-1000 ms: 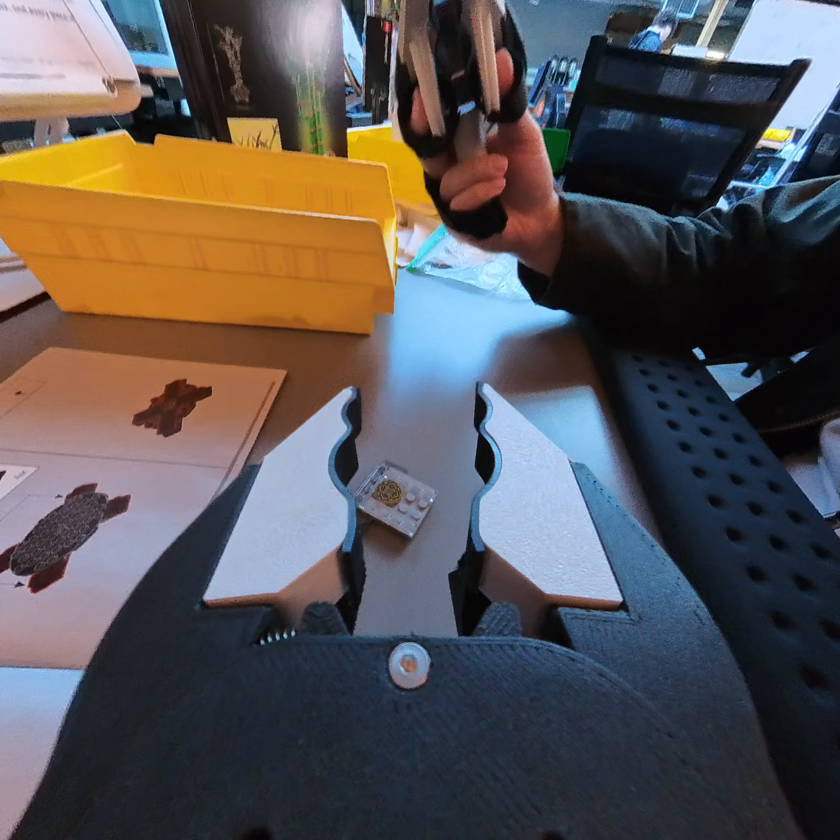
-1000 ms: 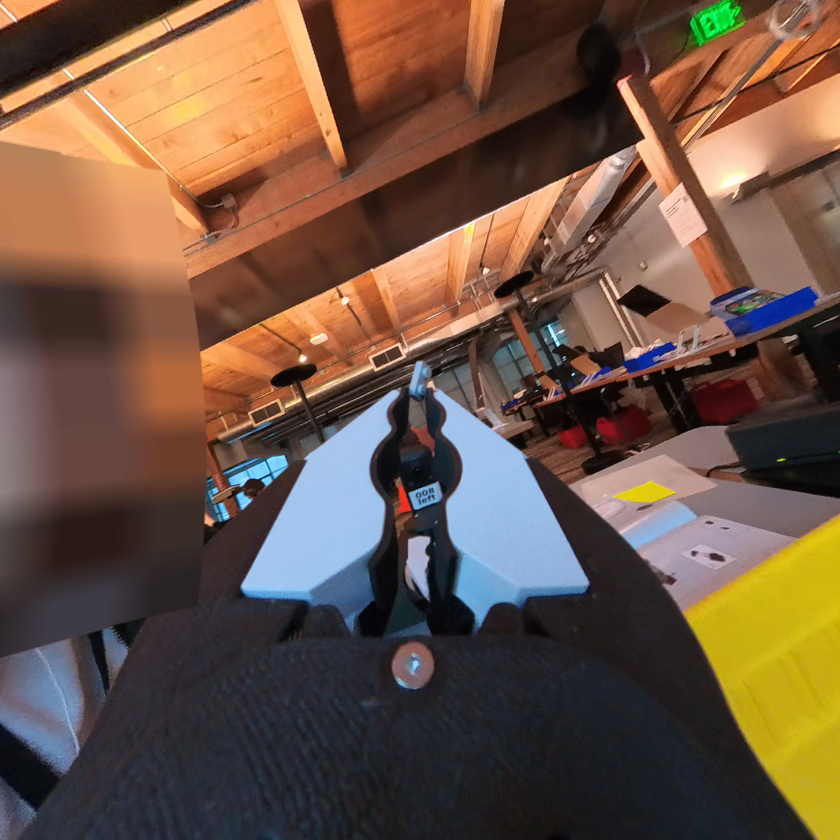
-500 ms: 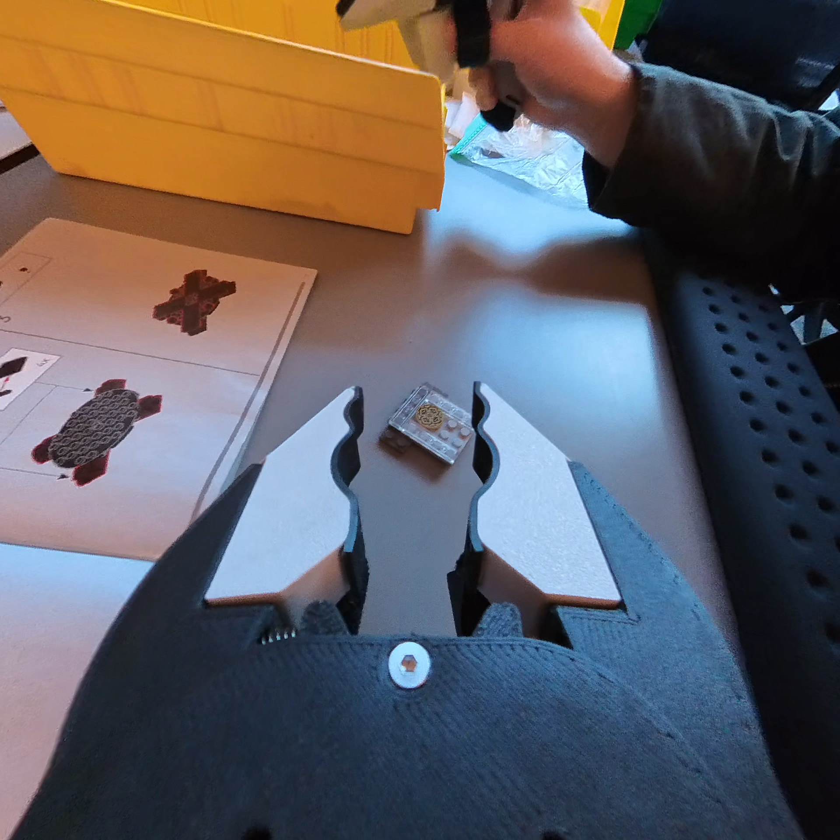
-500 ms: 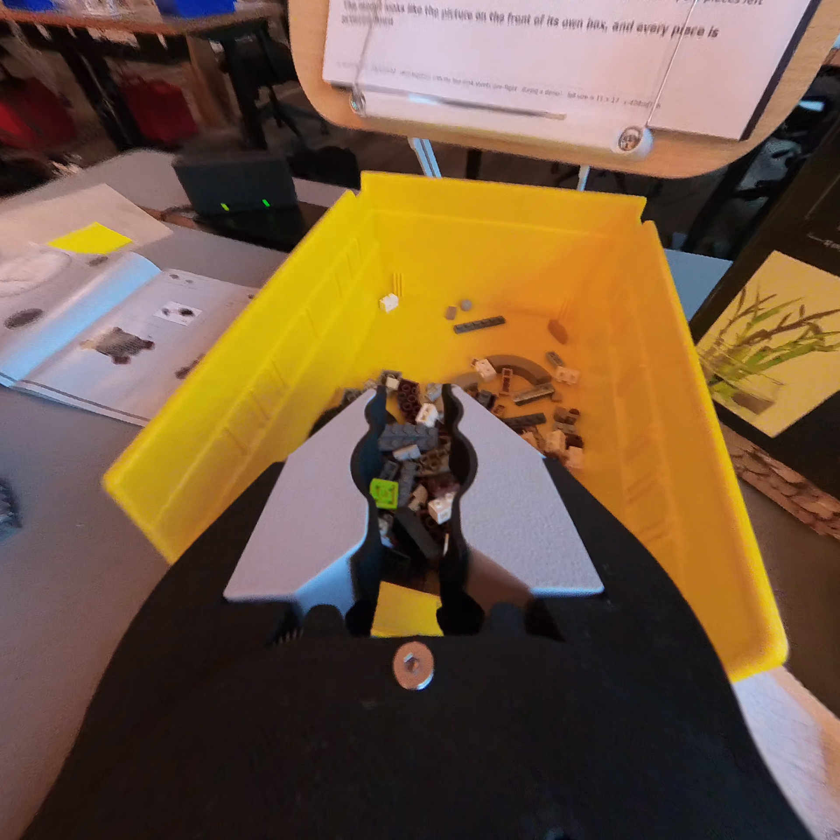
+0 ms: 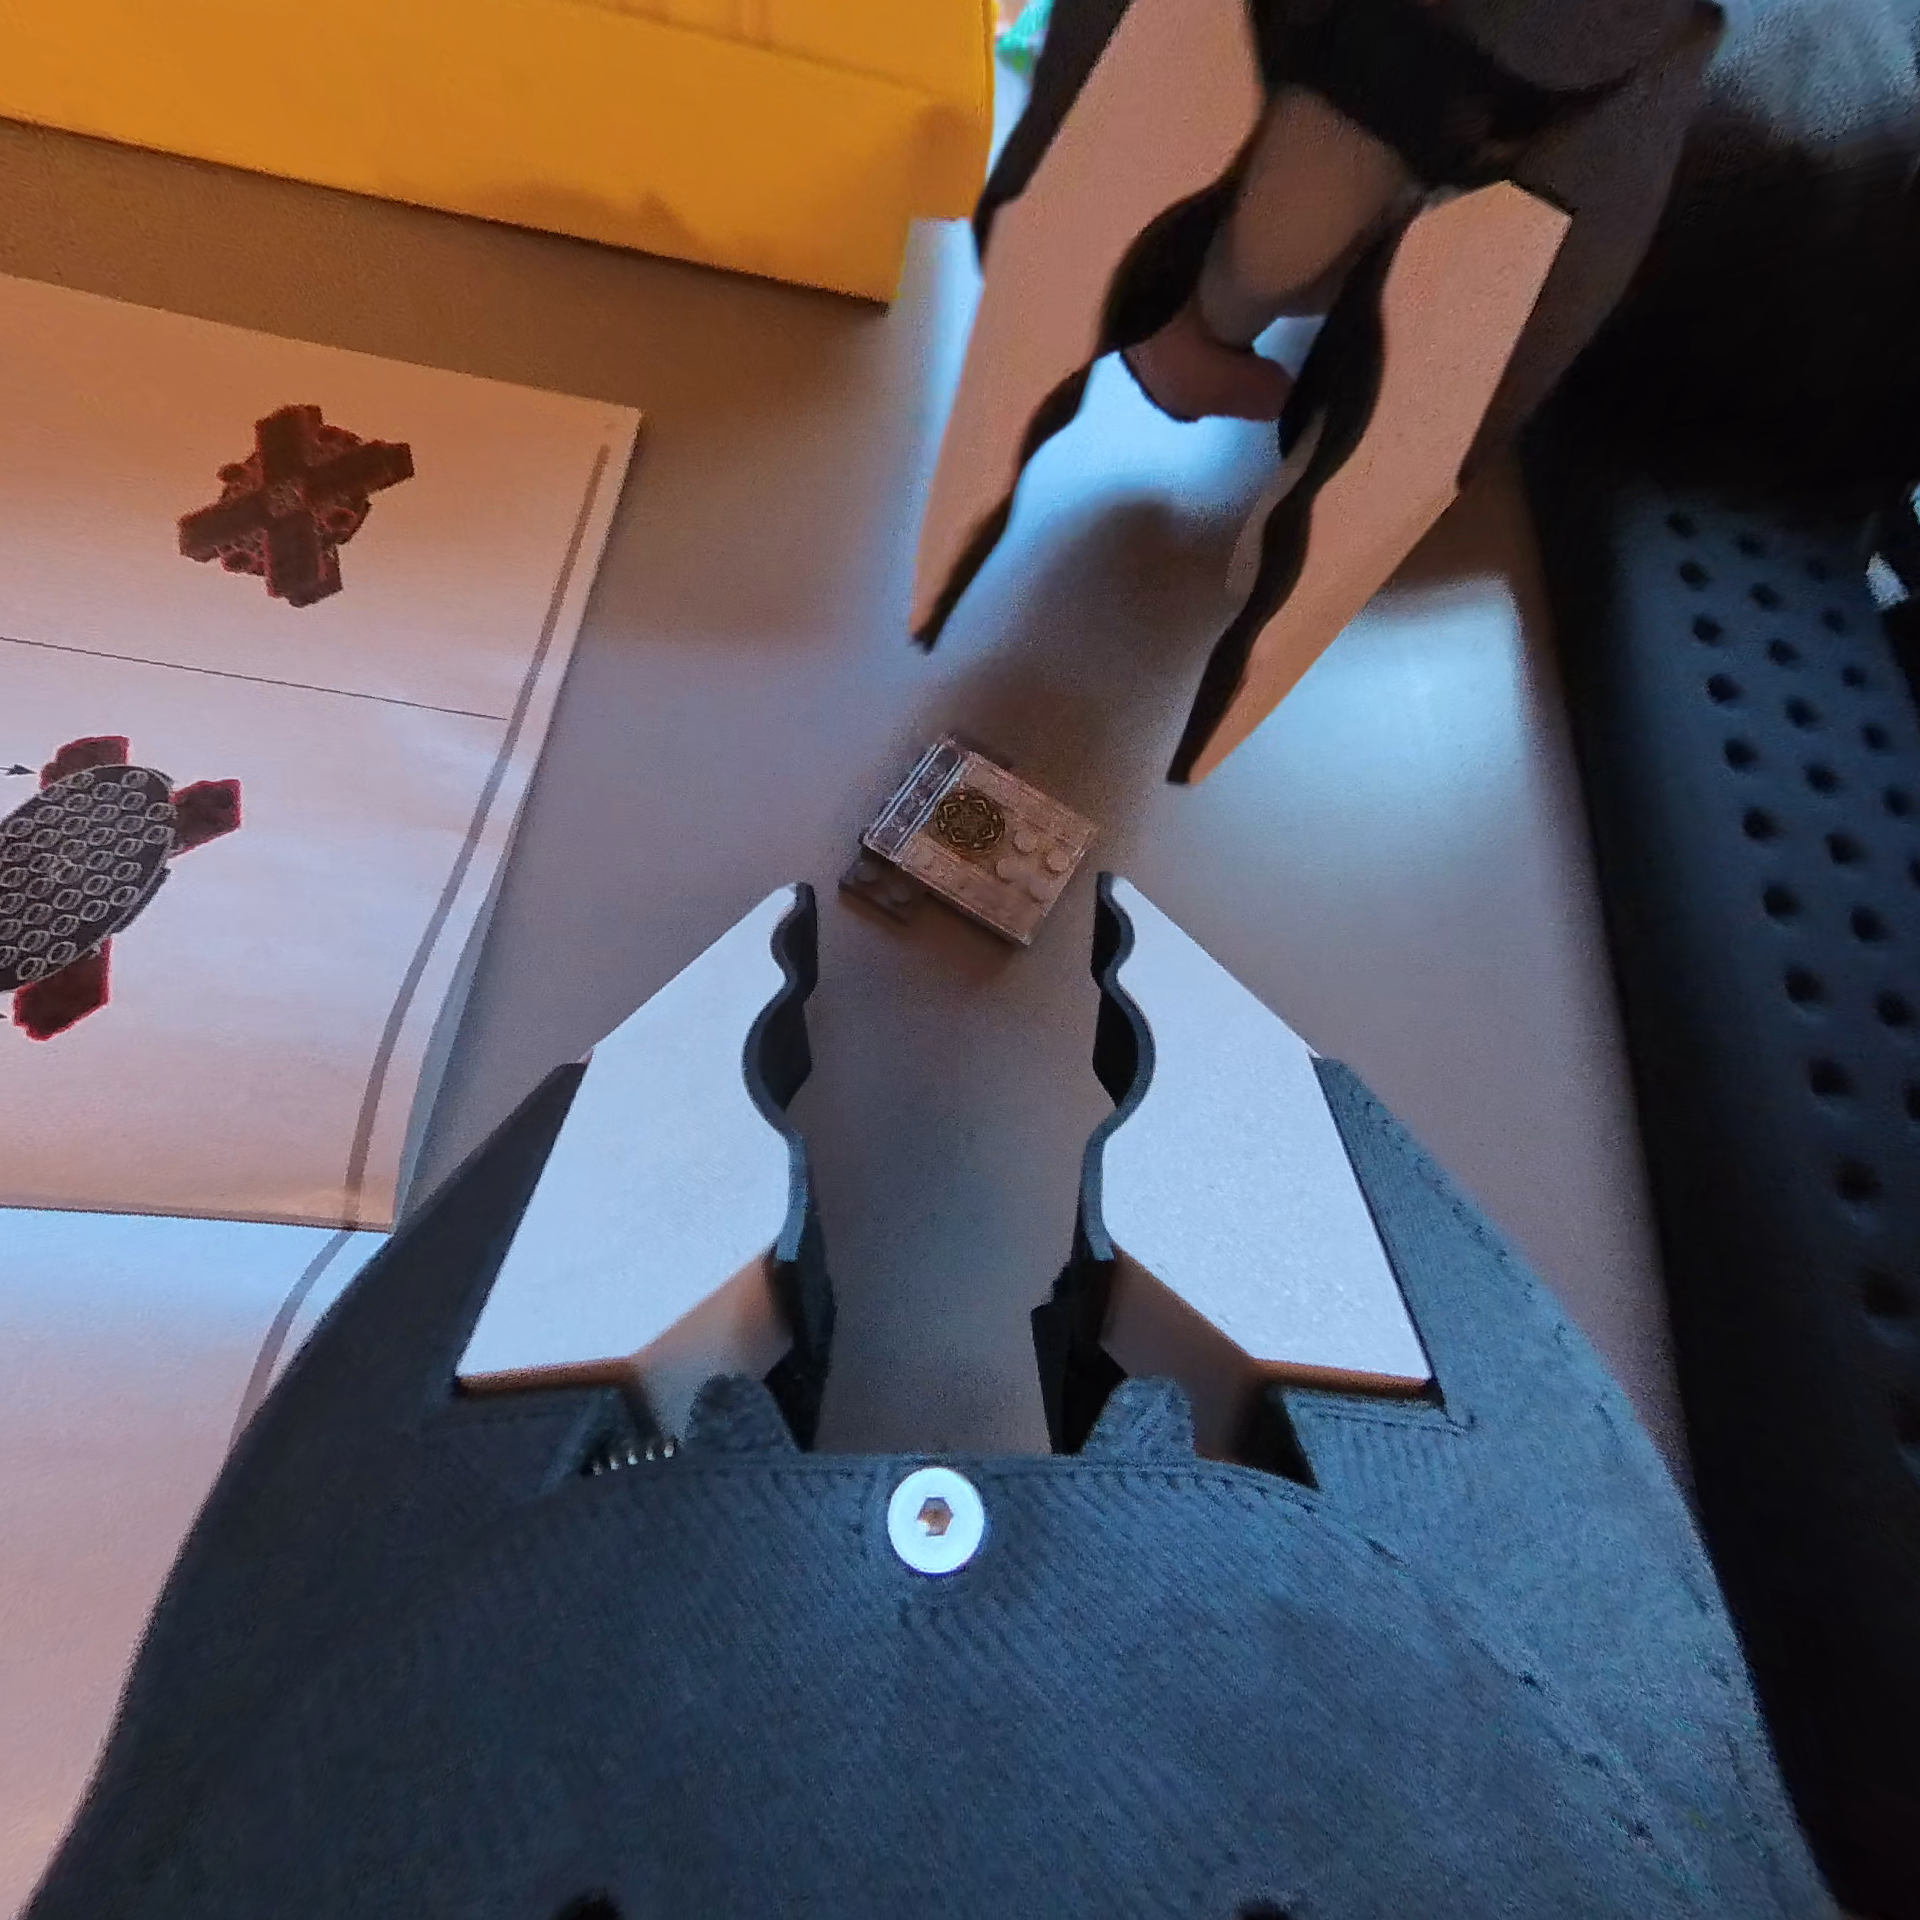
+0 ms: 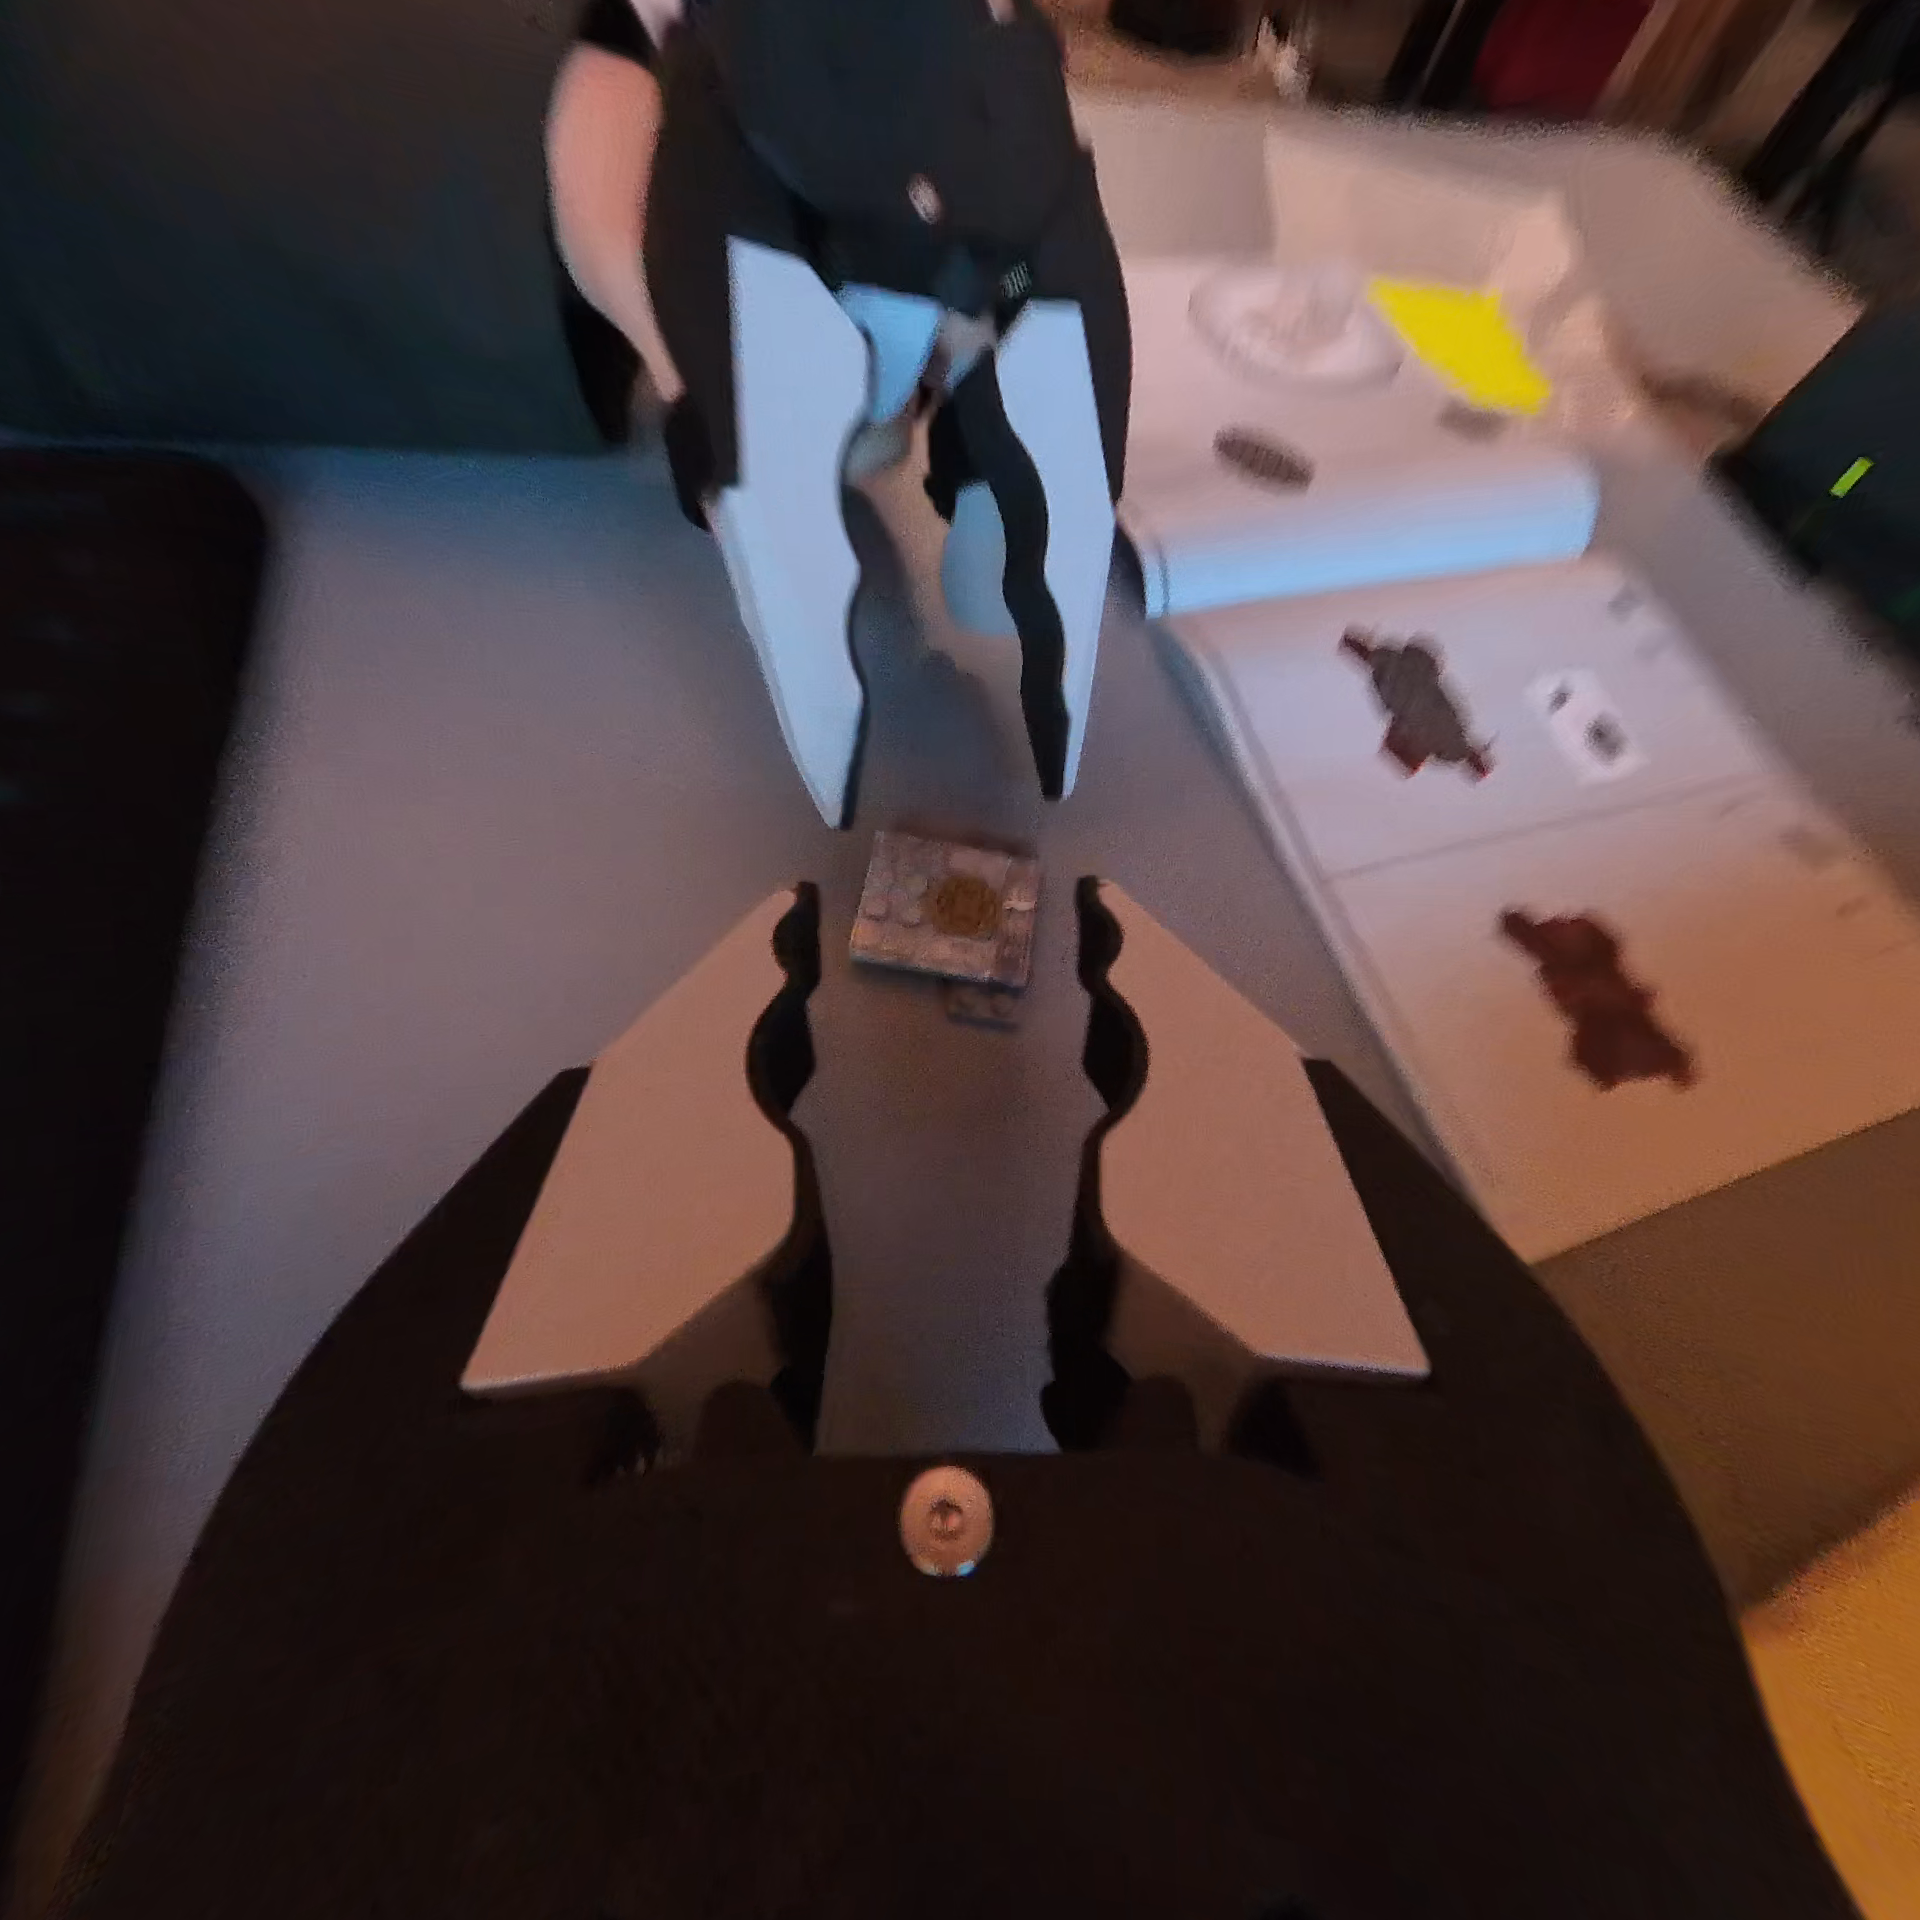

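Left tool (image 5: 951, 894): fingers spread wide, nothing between them, tips just short of the brick plate and not touching it; also seen from the front in the right wrist view, much blurred.

Right tool (image 6: 940, 894): fingers likewise wide apart and empty, tips on either side of the plate's near edge; whether they touch it cannot be told through the blur. In the left wrist view it points down at the table from above, cut off at the top, with part of a hand (image 5: 1236, 322) showing between its fingers.

Brick plate (image 5: 977, 836): small, pale and studded, with a round gold-patterned tile on top and a darker piece jutting from beneath one corner. It lies flat on the grey table (image 5: 727, 665), between the two tools.

Printed sheets (image 5: 260, 790): lie toward the table's left edge, bearing dark red model figures; cut off at the frame.

Yellow bin (image 5: 499, 114): at the far side of the table; only its lower wall shows.

Black perforated surface (image 5: 1766, 831): along the table's right edge; what it belongs to cannot be made out.
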